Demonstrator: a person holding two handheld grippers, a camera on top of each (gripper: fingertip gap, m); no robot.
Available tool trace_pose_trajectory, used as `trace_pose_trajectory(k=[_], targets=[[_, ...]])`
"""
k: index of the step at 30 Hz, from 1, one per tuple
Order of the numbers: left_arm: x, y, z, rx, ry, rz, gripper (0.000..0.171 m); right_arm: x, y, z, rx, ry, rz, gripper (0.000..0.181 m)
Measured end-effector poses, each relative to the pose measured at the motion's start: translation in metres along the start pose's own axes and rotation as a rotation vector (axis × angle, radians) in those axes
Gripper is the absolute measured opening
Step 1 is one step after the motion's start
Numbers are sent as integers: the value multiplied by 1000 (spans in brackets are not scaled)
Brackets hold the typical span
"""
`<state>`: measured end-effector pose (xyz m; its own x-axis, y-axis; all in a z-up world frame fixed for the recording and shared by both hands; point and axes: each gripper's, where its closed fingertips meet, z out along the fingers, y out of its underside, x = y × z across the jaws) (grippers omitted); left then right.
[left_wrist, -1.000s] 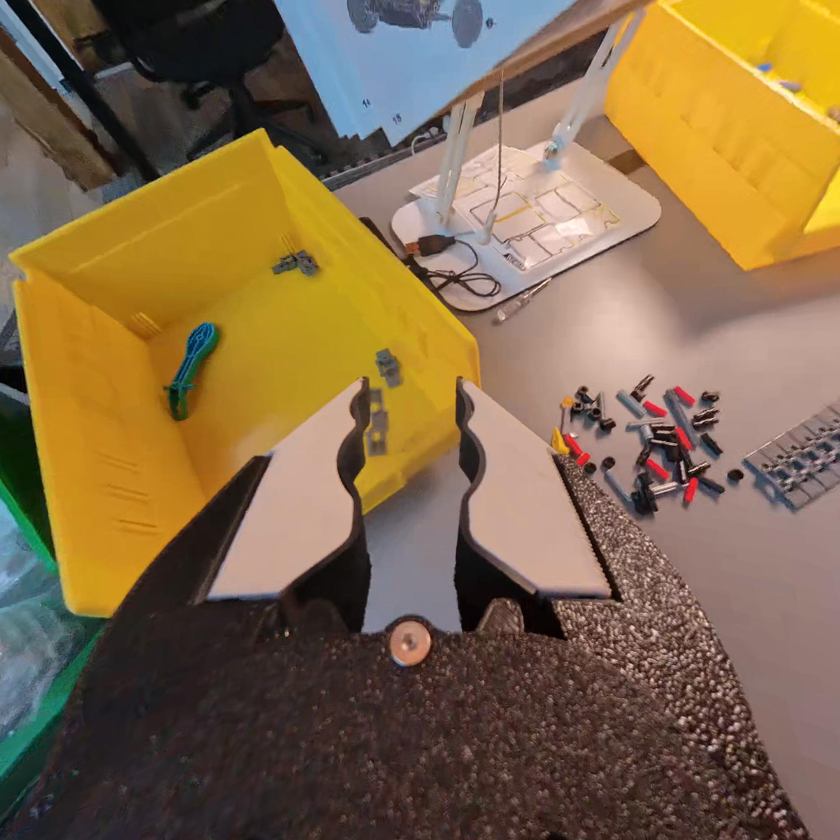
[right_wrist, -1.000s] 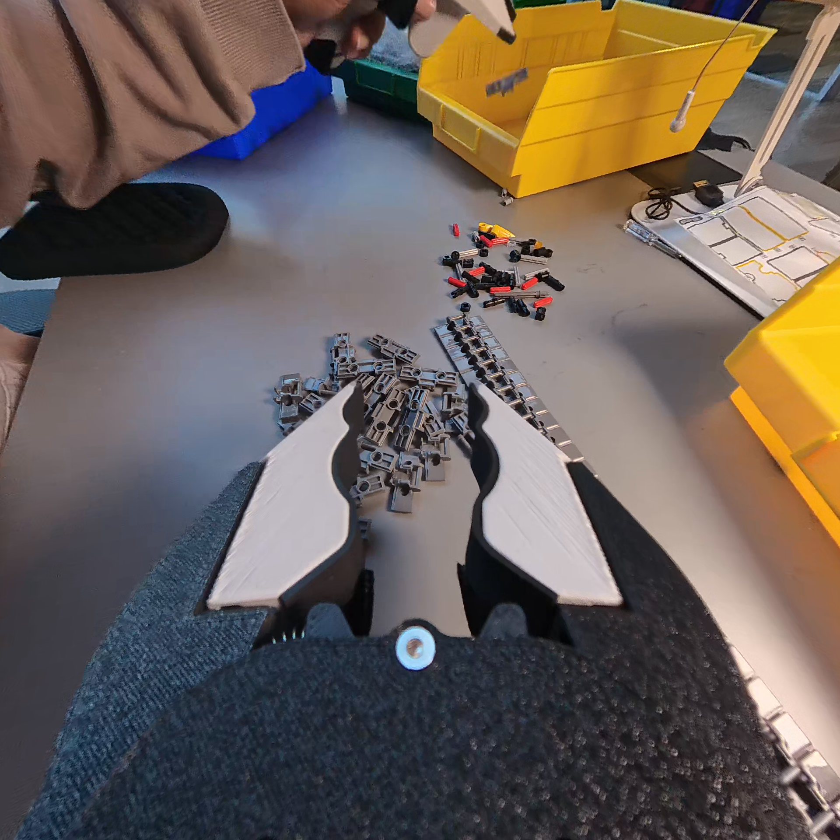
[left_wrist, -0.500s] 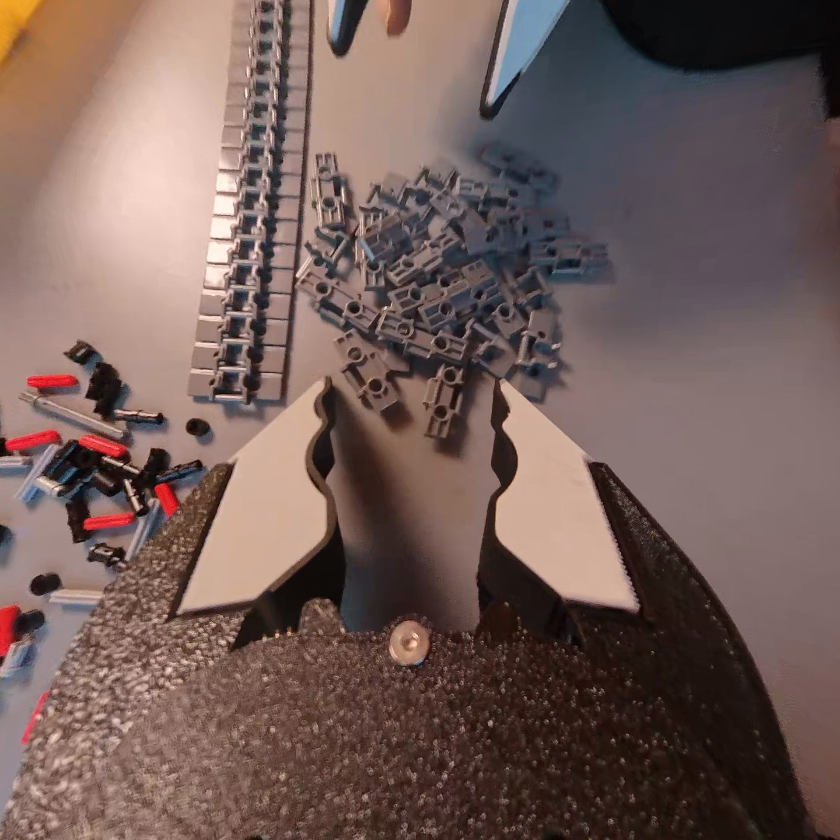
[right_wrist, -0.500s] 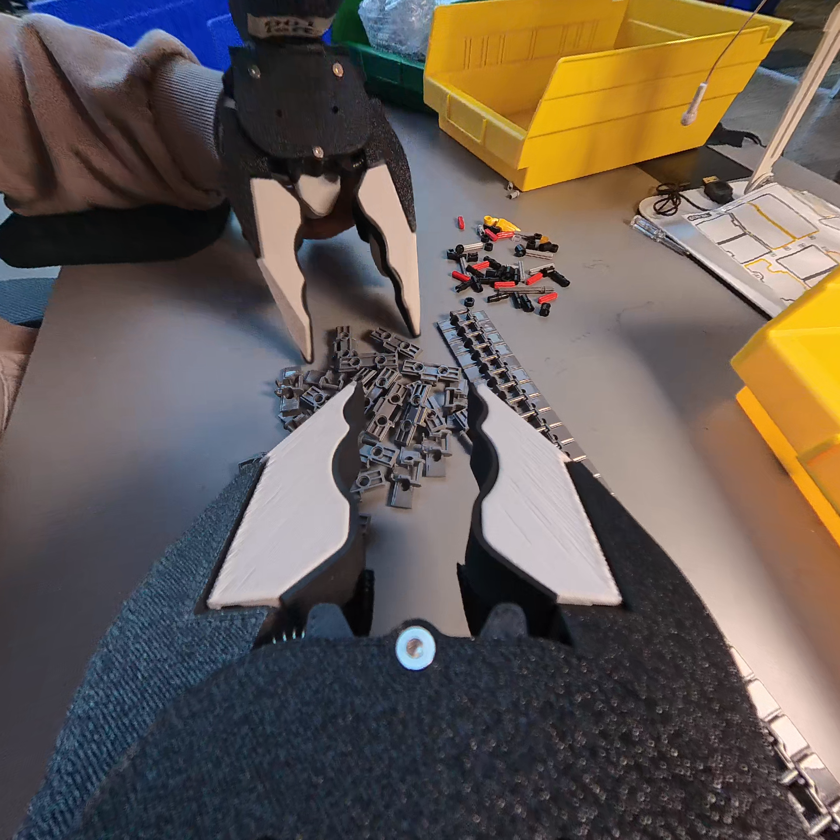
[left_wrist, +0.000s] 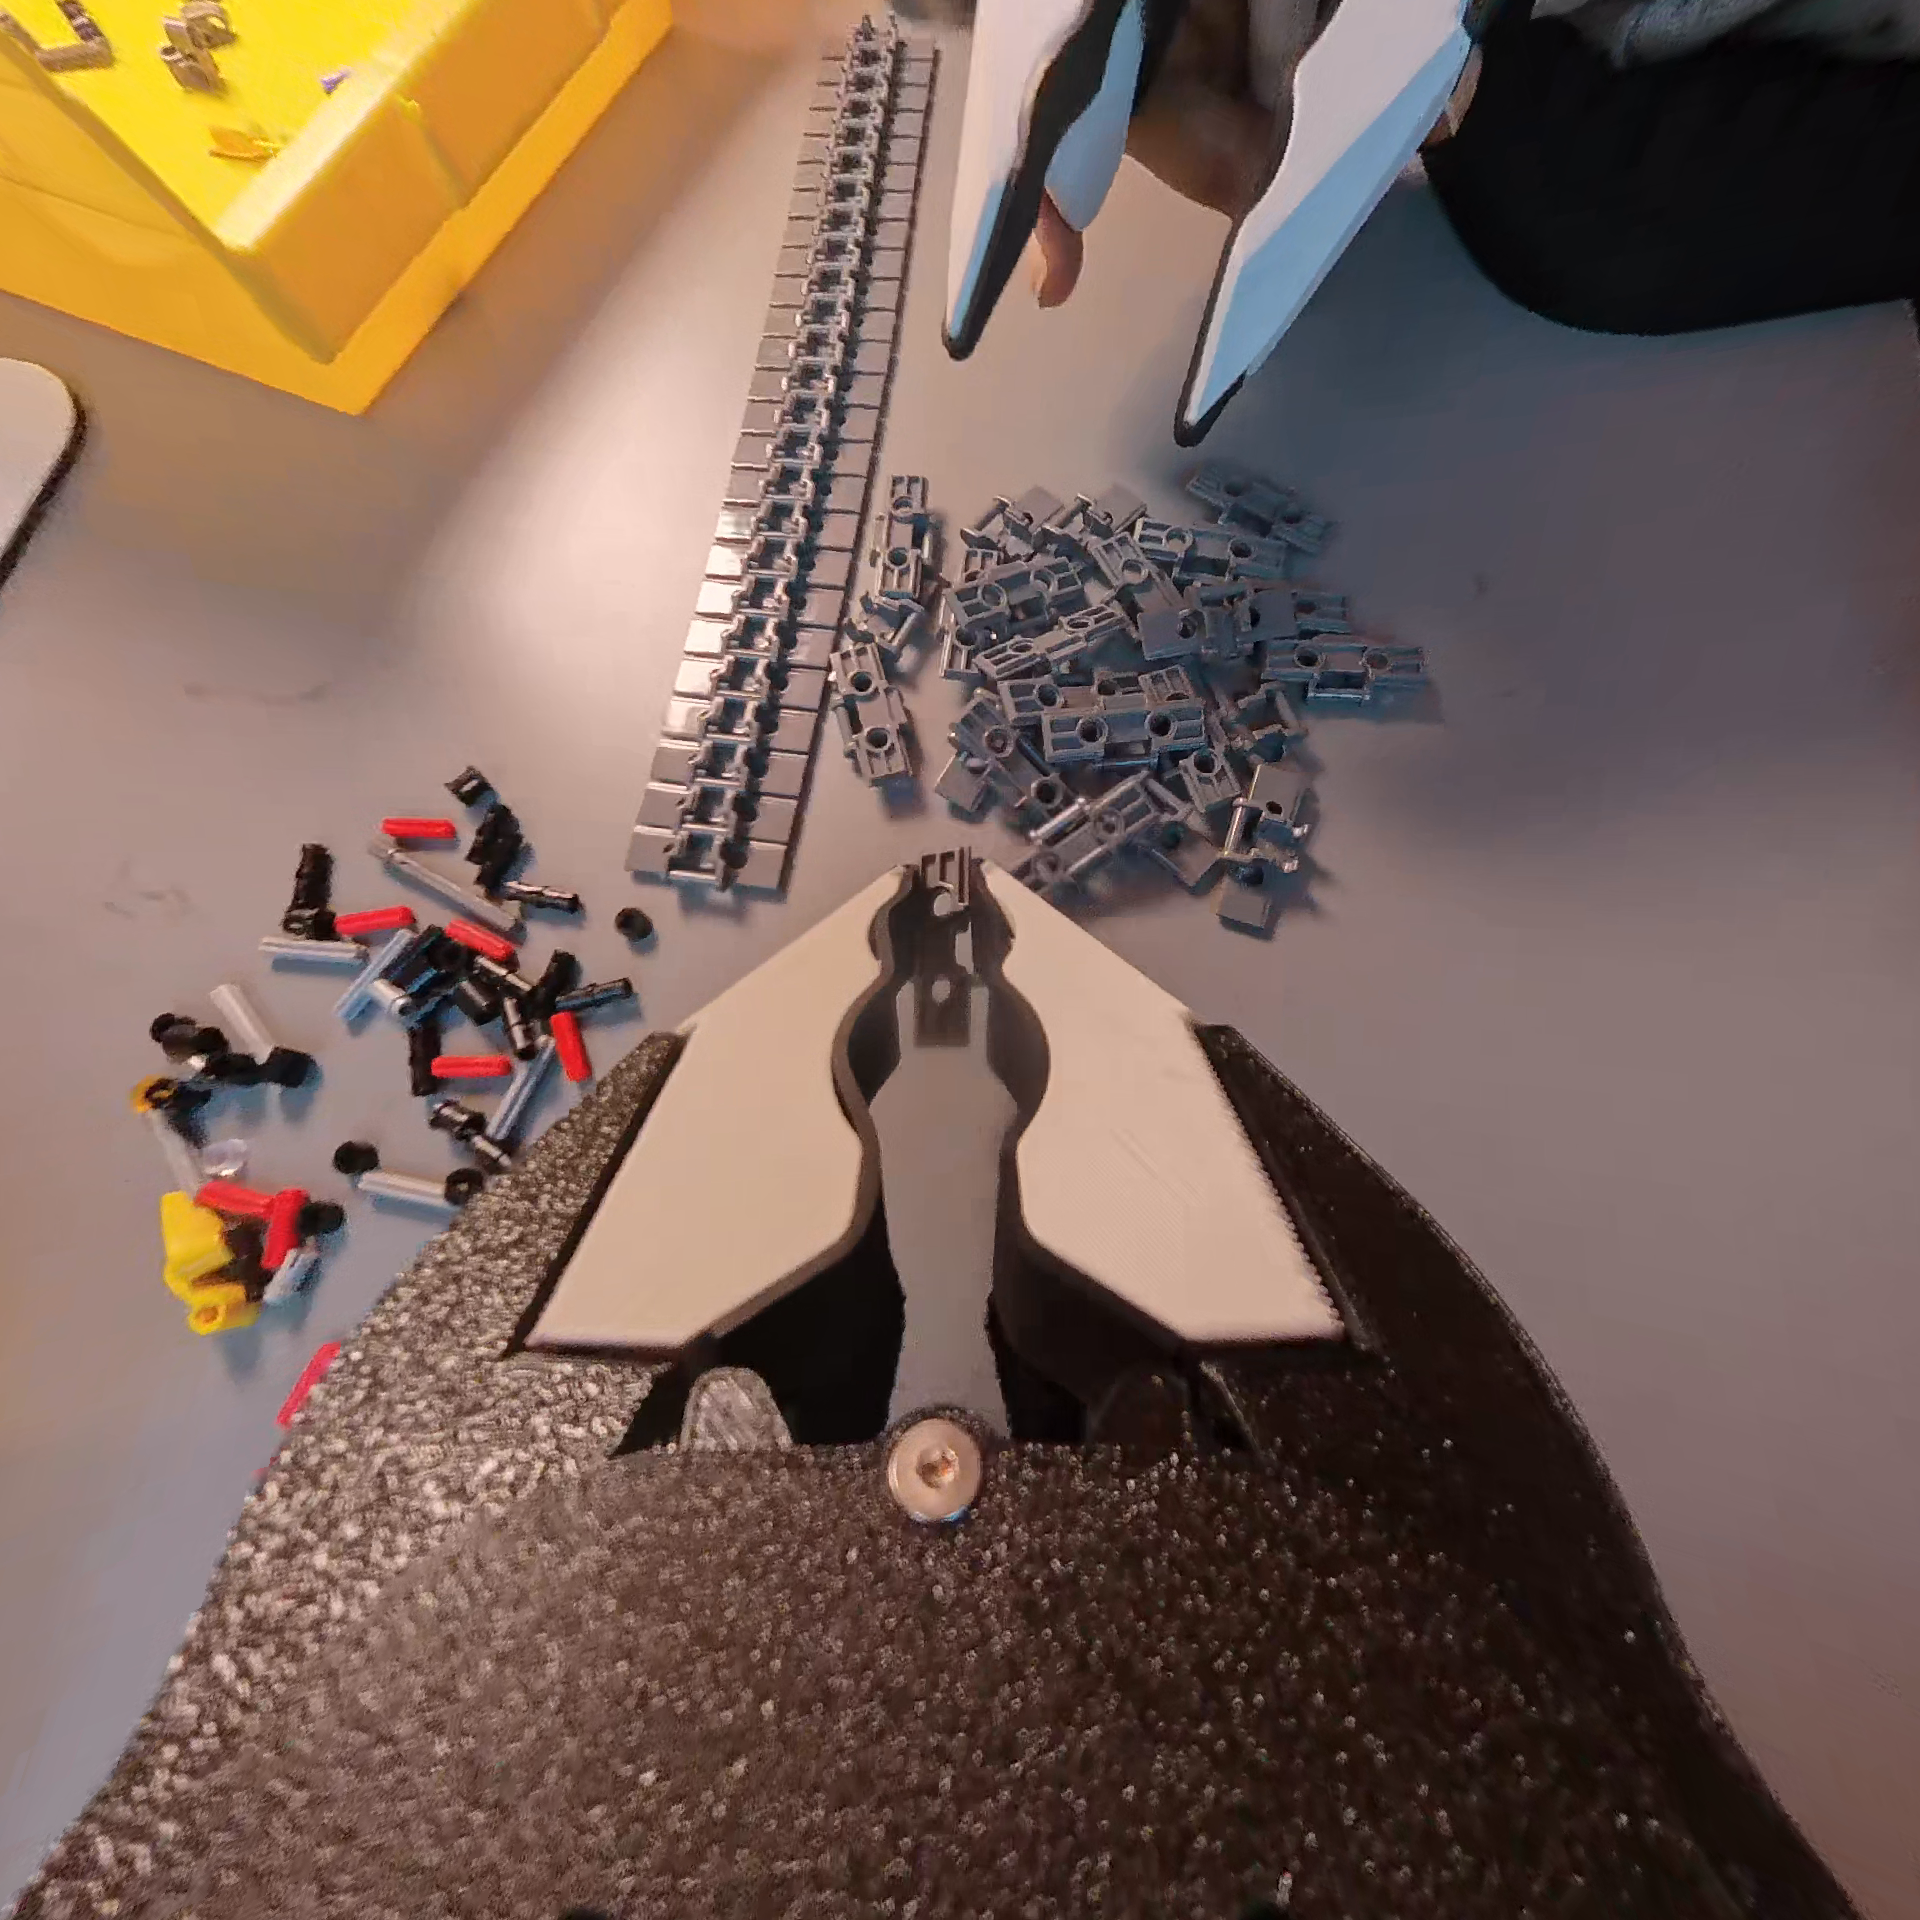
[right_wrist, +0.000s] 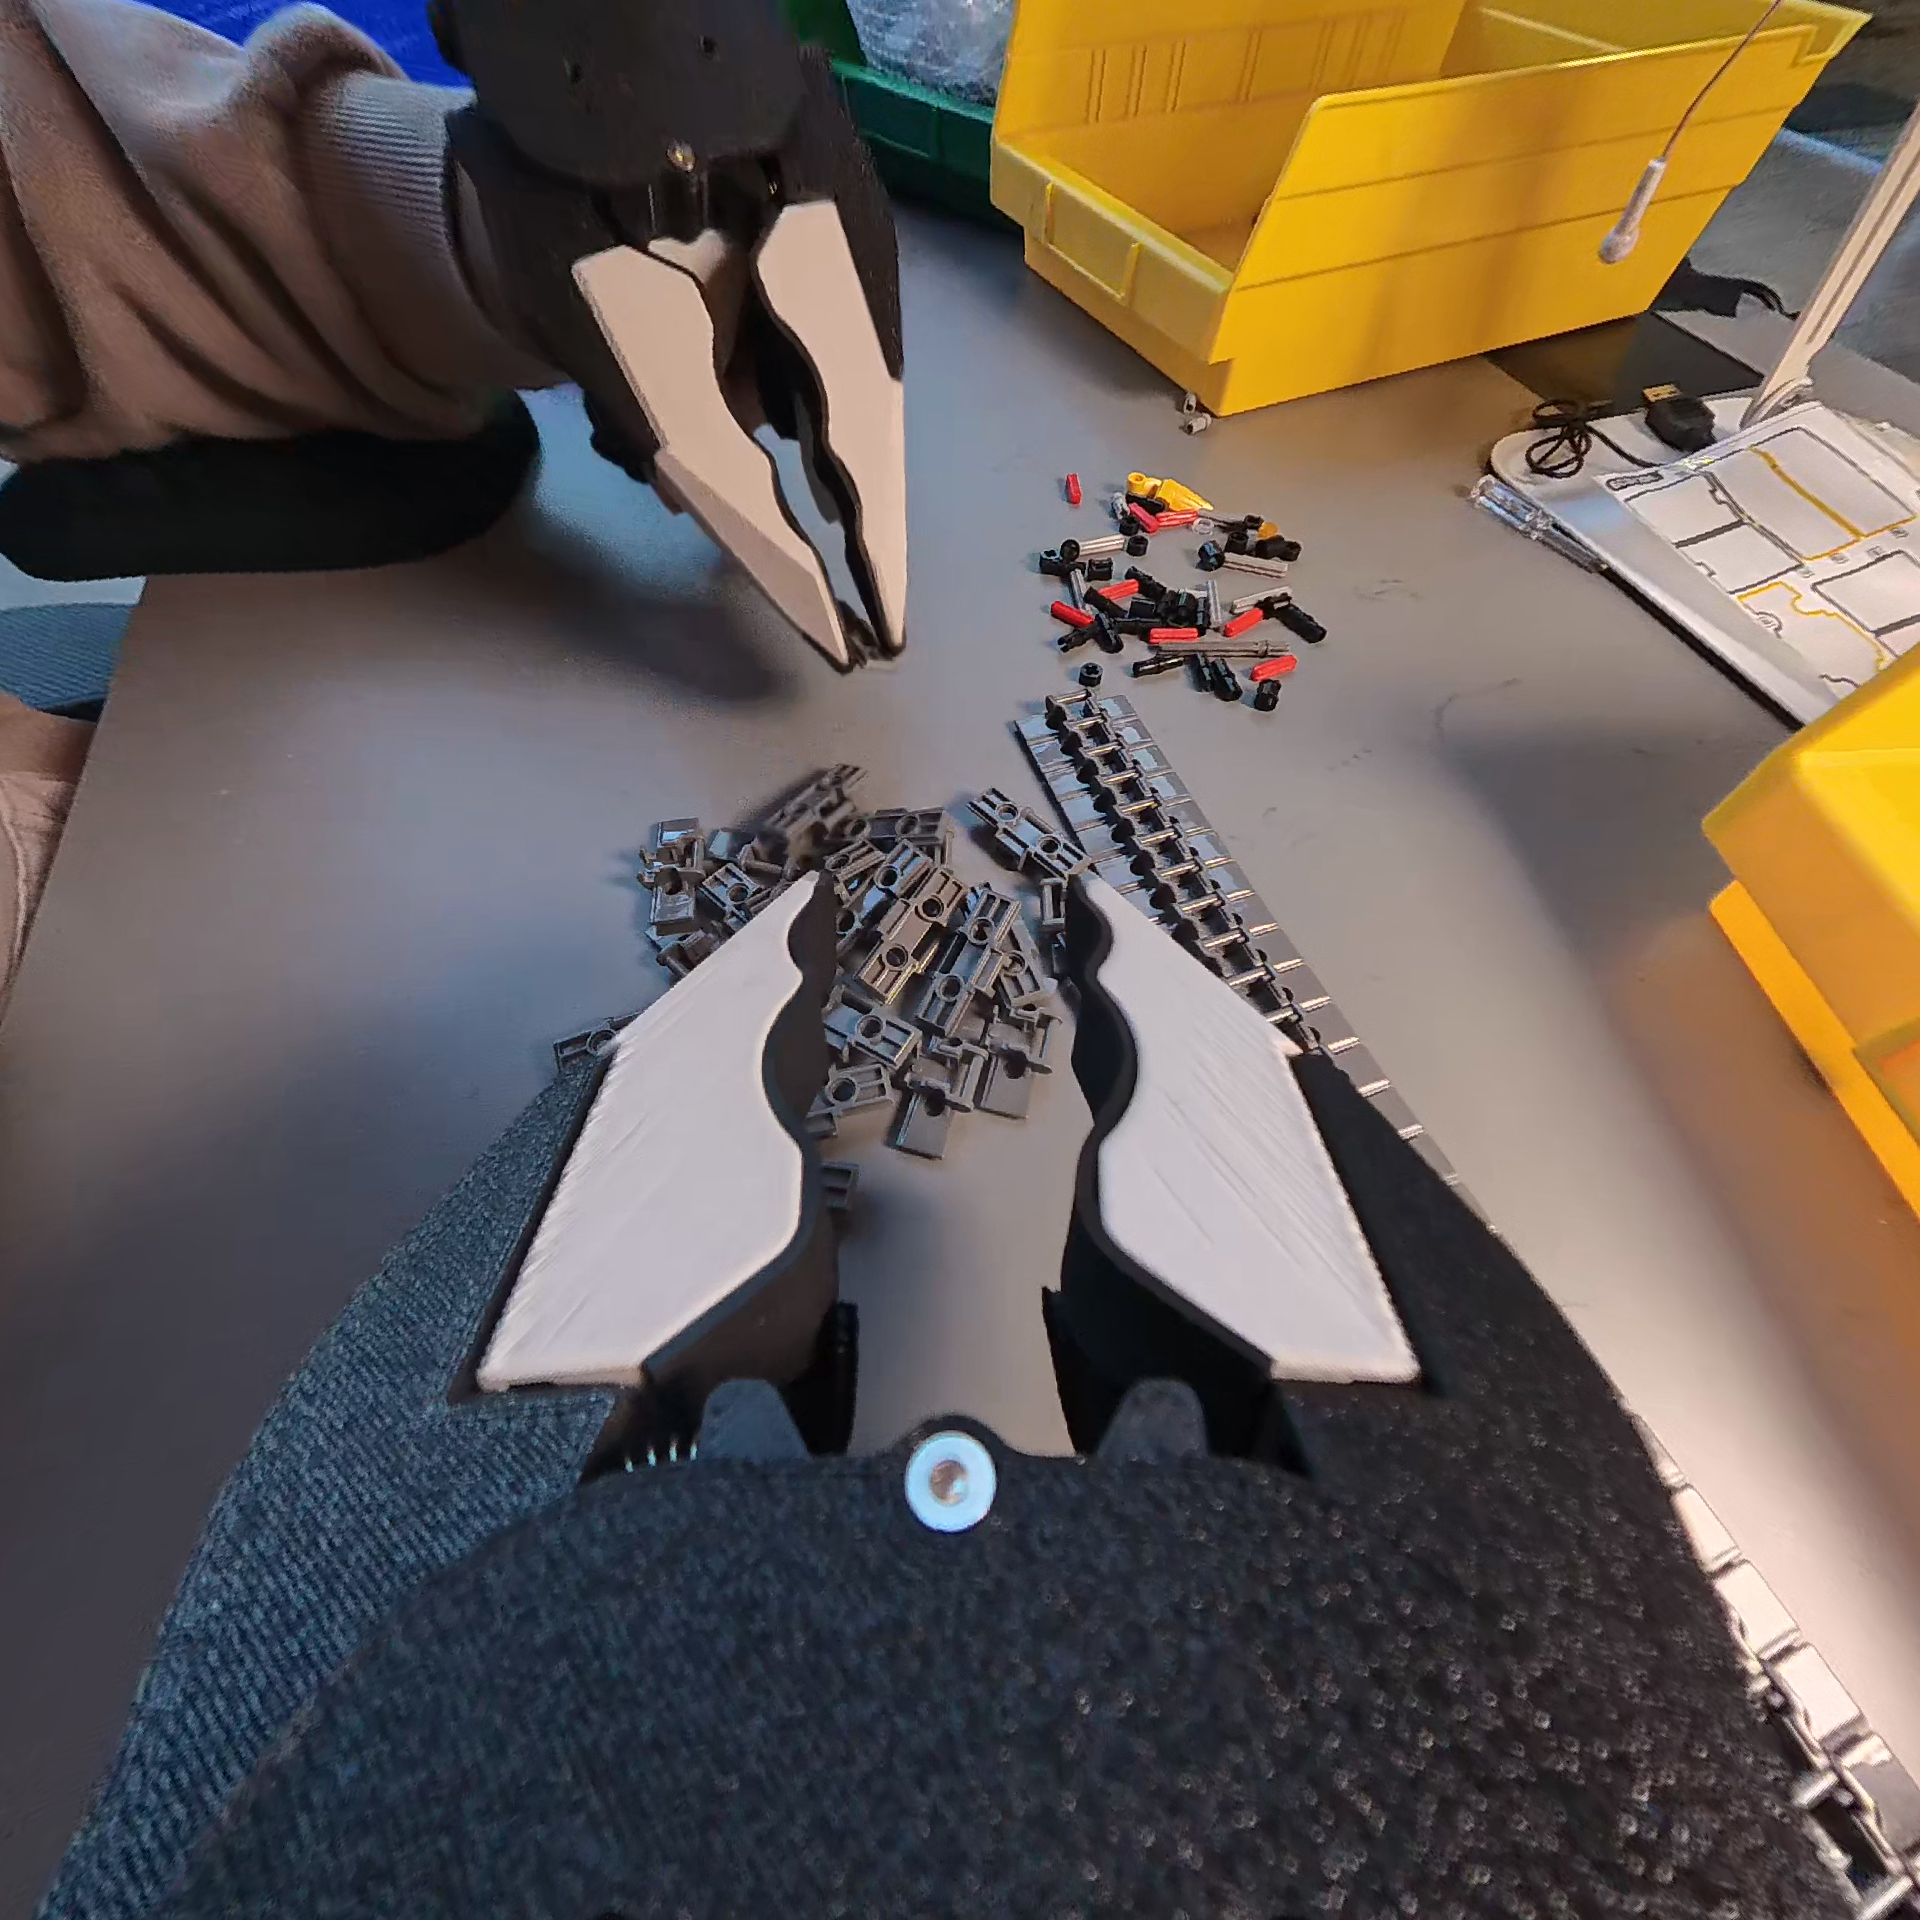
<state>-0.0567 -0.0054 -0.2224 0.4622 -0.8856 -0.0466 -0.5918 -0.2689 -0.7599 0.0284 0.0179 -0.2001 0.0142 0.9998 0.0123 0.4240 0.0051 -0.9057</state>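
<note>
1. The left gripper (left_wrist: 943, 883) has its two grey fingers pressed together on a small grey track link (left_wrist: 943, 961), which sits upright in the narrow gap between the fingertips.
2. In the right wrist view the same left gripper (right_wrist: 868, 644) hangs tilted above the grey table (right_wrist: 312, 883), its tips pinched on a dark piece, with a person's beige sleeve (right_wrist: 208, 239) behind it.
3. The right gripper (right_wrist: 945, 914) is spread wide and holds nothing; its fingers frame the near side of a loose pile of grey track links (right_wrist: 914, 966).
4. Seen from the left wrist, that pile (left_wrist: 1143, 675) lies just beyond the pinched link, and the right gripper (left_wrist: 1081, 384) hovers over its far edge.
5. Just beside the pile runs a long assembled track strip (left_wrist: 800, 499), straight and flat on the table (left_wrist: 1558, 935).
6. Near the strip's end lies a scatter of small black, red and grey pins (left_wrist: 416, 997), with a few yellow bits among them.
7. Farther off stands a yellow bin (right_wrist: 1351, 187) with its open front showing; another yellow bin (right_wrist: 1829, 883) sits at the right edge.
8. A printed sheet (right_wrist: 1766, 540) lies on a white base between the two bins, and a green bin (right_wrist: 914, 114) shows behind.
</note>
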Motion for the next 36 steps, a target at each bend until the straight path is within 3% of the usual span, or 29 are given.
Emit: trace_pose_trajectory(k=[5, 8, 11, 13, 14, 17, 20, 23, 25, 30, 36], targets=[[-32, -1, -34, 11, -150, 4, 9, 0, 1, 0, -2, 2, 2, 42], [-94, -14, -82, 76, -407, -33, 9, 1, 0, 0, -1, 3, 5, 42], [-173, 3, -131, 36, -678, -169, 10, 0, 1, 2, -4, -5, 11, 41], [-201, 14, -144, 18, -743, -252, 33, -1, 2, 2, -8, -3, 8, 41], [-203, 12, -141, 34, -719, -272, 37, -1, 2, 2, -10, 1, 5, 42], [-175, -10, -110, 121, -541, -273, 40, 1, 1, 0, -5, 11, 5, 42], [-118, -20, -59, 140, -283, -277, 48, 2, 1, 0, 1, 5, 16, 42], [-48, -20, -11, 102, -31, -275, 65, 2, 2, 0, -1, 1, 16, 42], [-9, -14, 14, 38, 63, -254, 78, 1, 1, 0, 0, 1, 11, 42], [35, -5, 51, -75, 86, -167, 109, 1, 1, 0, -2, 1, 7, 42], [35, -4, 60, -91, -7, -68, 89, 2, 1, -1, -2, 7, 6, 42]])
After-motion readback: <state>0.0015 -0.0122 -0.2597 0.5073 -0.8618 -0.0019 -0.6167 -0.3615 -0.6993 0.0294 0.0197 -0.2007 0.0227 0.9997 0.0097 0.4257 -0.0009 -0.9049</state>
